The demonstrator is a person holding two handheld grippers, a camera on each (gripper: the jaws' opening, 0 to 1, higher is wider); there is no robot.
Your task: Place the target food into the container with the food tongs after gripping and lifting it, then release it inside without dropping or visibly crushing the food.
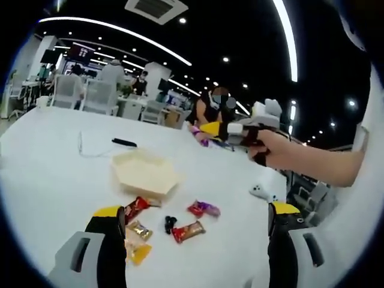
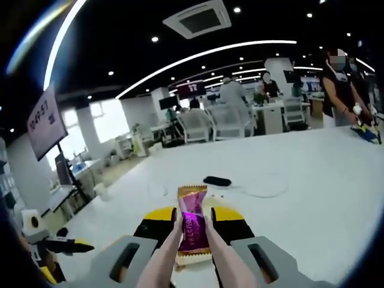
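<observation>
Your right gripper (image 2: 193,231) has its jaws closed on pink tongs (image 2: 174,252), and the tong tips pinch a purple bar (image 2: 192,223) low in the centre of the right gripper view. The bar's long axis runs up the frame, gold end pointing away from you. The pinch looks narrow, so a tilt or jolt could let the bar slip out; a harder squeeze could crush it. The tray (image 1: 144,173) sits centre-left in the left gripper view, among loose sweets (image 1: 188,231). Your left gripper (image 1: 195,231) is wide open and holds nothing.
</observation>
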